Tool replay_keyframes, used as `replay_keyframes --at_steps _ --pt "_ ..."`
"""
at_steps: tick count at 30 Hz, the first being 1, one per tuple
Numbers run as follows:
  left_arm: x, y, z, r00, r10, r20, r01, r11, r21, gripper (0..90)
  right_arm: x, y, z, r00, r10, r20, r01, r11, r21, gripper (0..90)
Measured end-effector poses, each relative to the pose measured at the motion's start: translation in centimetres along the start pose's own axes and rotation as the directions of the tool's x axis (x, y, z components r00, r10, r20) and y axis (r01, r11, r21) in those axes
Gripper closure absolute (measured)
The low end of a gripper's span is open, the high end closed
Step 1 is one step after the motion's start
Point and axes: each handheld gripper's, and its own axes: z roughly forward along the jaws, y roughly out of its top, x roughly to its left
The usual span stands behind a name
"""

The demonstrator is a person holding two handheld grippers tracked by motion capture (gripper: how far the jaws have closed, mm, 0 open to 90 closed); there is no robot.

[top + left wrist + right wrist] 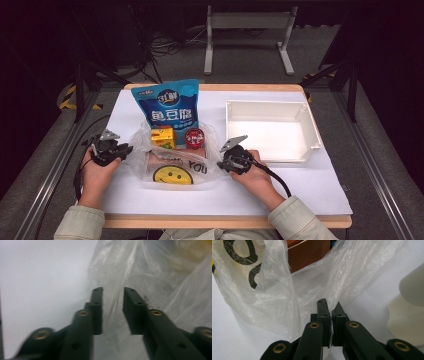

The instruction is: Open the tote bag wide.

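A clear plastic bag (172, 162) with a yellow smiley face lies on the white table (320, 182). The left gripper (120, 151) sits at its left edge, the right gripper (223, 164) at its right edge. A blue pouch (170, 102) stands behind, and a white tray (270, 131) sits to the right.

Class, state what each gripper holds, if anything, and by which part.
The right gripper pinches the plastic bag by its thin edge. The left gripper holds nothing; its jaws stand apart at the bag.
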Motion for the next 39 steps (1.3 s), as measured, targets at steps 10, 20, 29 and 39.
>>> replay_keyframes --at_steps 10,20,29,39 --pt "-0.8 1.5 -4.9 0.993 -0.003 0.118 0.026 0.9817 -0.189 50.0 0.2 0.1 0.1 1.0 0.0 -0.006 0.0 1.0 -0.01 88.1" --pt "-4.0 2.7 -5.0 0.9513 0.181 0.25 -0.13 0.9694 -0.208 41.2 0.1 0.2 -0.1 0.9999 0.005 -0.015 -0.006 1.0 -0.019 87.7" --pt "-4.1 3.0 -2.9 0.9347 0.208 0.288 -0.154 0.9677 -0.2 40.6 0.1 0.2 0.0 0.9994 0.014 -0.032 -0.014 1.0 -0.017 86.1" --pt "-4.0 2.6 -1.7 0.9303 0.221 0.293 -0.193 0.9735 -0.123 53.0 0.1 0.2 -0.1 0.9988 0.017 -0.045 -0.018 1.0 -0.022 85.0"
